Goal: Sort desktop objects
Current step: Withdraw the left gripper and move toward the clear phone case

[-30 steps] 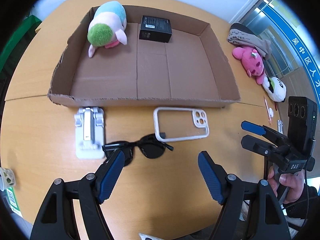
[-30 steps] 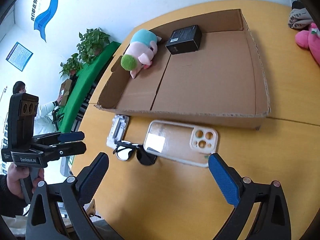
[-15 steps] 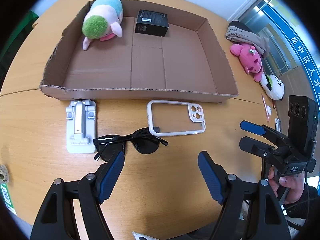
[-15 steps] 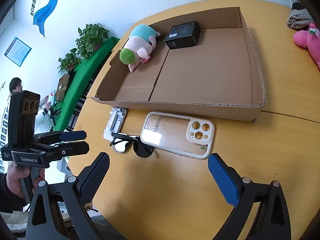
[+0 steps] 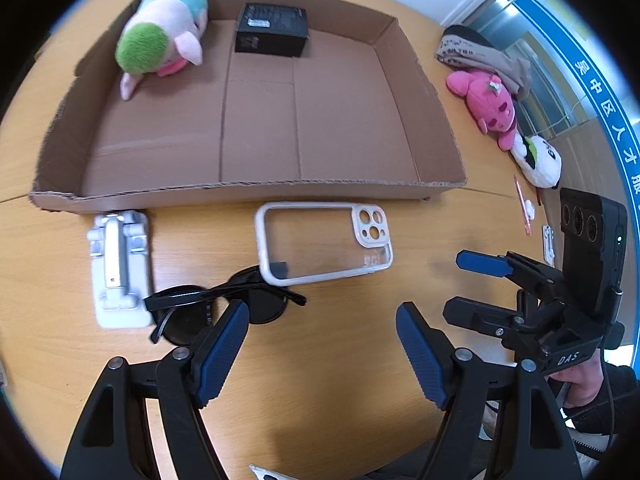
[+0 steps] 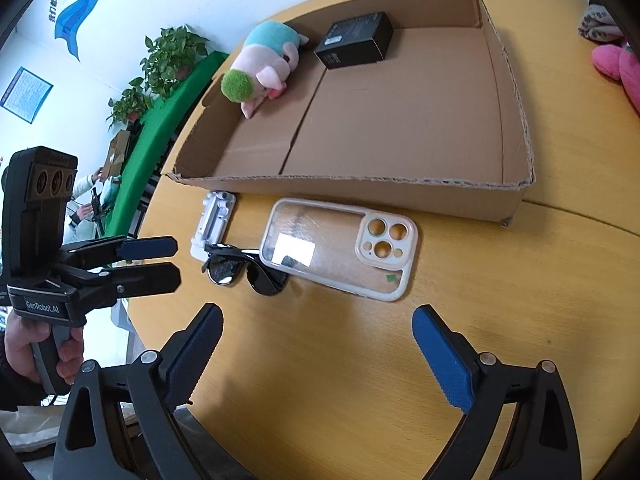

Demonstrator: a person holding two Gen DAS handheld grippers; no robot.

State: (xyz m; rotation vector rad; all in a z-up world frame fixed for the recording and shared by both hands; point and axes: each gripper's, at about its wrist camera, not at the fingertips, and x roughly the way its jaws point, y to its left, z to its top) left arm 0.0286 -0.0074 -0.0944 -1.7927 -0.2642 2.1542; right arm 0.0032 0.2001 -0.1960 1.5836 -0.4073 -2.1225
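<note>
While both empty: left gripper [image 5: 322, 344] and right gripper [image 6: 318, 344] spread apart, sunglasses [image 5: 224, 304] partly under phone case [image 5: 324, 248].

Three plush toys [image 5: 160, 40], one box [image 5: 272, 34], one phone case [image 5: 324, 248], one sunglasses [image 5: 224, 304].

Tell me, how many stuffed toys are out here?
3. A pastel plush lies in the cardboard tray, at its far left corner. A pink plush and a panda plush lie on the table right of the tray. Others may be out of view.
</note>
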